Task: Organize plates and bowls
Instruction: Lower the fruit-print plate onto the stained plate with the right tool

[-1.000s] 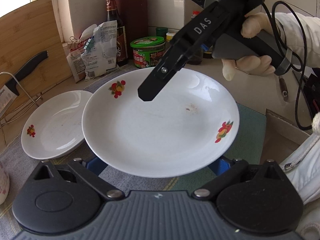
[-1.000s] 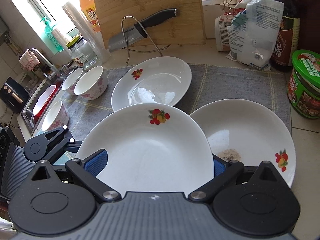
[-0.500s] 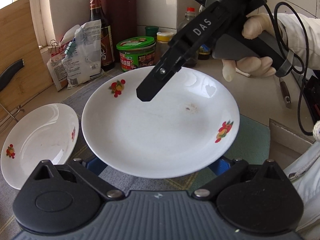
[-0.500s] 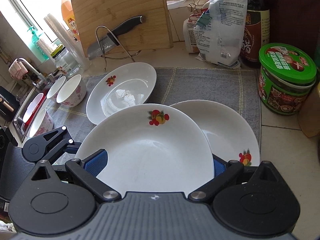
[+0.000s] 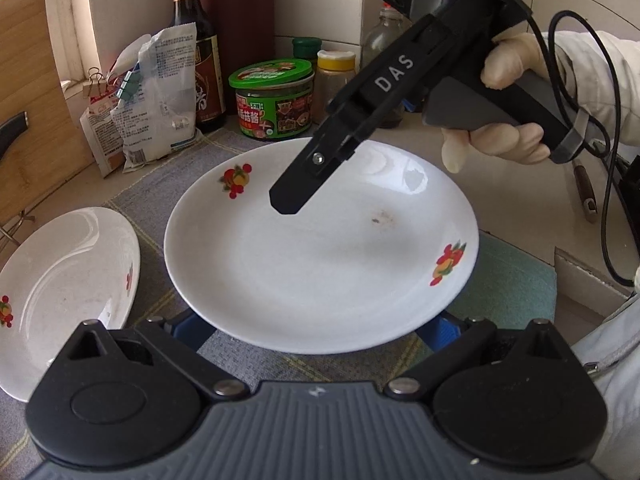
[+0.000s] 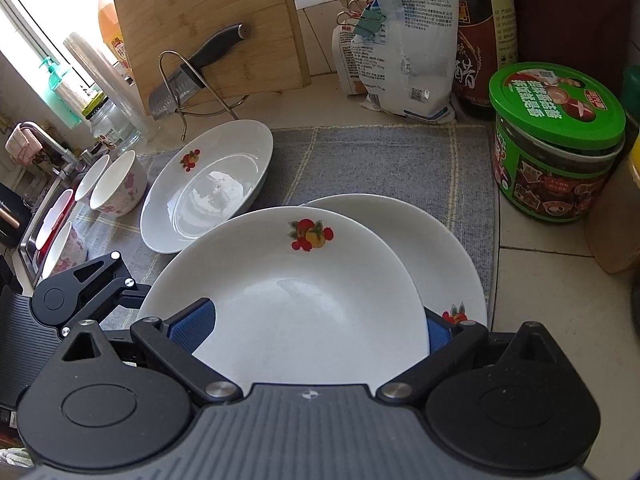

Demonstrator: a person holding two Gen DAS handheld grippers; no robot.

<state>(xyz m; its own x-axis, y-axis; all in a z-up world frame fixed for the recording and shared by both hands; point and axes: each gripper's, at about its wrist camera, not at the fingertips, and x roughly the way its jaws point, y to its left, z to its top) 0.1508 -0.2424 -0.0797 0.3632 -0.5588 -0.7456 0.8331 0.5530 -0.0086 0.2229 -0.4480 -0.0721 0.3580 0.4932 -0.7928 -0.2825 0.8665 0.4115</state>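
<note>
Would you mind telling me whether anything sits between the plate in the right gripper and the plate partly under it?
Nothing visible does. The held plate, in the right gripper, overlaps the lower plate directly; the overlapped part is hidden, so I cannot check there.

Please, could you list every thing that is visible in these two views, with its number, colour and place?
White round ceramic plates with red fruit prints: three; stained plate between the left pads, clean plate between the right pads and overlapping it, third plate on the cloth.
Ceramic bowls: three, white with pink flowers, far left by the sink.
Woven cloth: one, grey, under the plates.
Bamboo cutting board: one, light brown, upright at the back.
Black-handled knife: one, in a wire rack before the board.
Printed bags: two, white, clipped, right of the board.
Sauce bottle: one, dark, beside the bags.
Green-lidded jar: one, right of the cloth.
Left tongs, right tongs: black, blue pads, each gripping a plate.
</note>
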